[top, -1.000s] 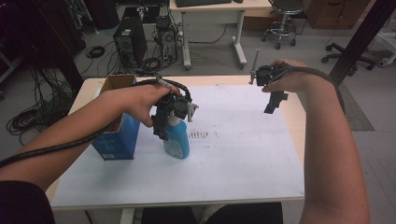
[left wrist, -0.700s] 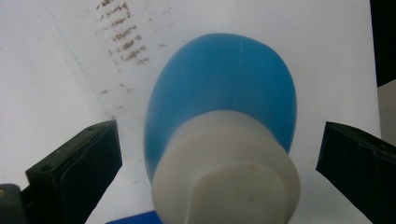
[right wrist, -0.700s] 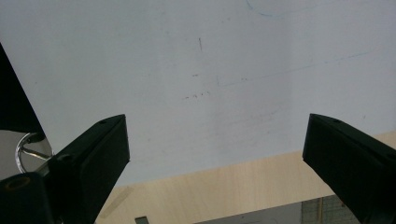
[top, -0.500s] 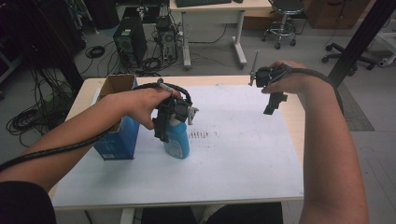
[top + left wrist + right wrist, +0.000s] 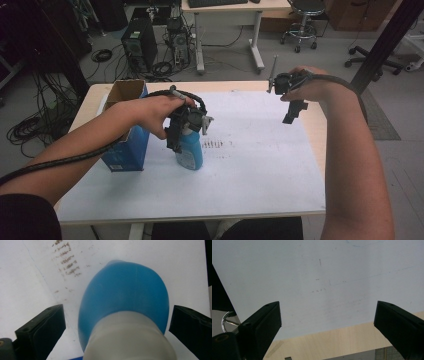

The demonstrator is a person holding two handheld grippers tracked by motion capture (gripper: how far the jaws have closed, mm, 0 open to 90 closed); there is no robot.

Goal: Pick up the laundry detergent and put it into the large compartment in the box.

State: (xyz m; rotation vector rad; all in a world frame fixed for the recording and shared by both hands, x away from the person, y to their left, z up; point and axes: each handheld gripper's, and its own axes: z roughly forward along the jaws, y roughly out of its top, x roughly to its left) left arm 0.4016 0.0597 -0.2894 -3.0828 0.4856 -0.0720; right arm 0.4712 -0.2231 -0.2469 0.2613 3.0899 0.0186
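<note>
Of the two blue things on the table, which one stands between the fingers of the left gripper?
The blue plastic bottle with the white cap, not the open blue cardboard box beside it; the left gripper straddles its top.

dim, even room light; soft shadows, slight blur up close.

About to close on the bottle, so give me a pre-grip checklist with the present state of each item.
1. Left gripper open: ok, both jaws stand apart from the bottle.
2. Bottle between the jaws: ok, it sits in the gap with space on each side.
3. Bottle upright on the sheet: ok in the high view.
4. Box clear of the bottle: cannot tell, the hand and gripper hide the gap.
5. Right gripper out of the way: ok, open over bare sheet near the table edge.
6. Cap end seated for a firm hold: cannot tell, it is blurred.
</note>
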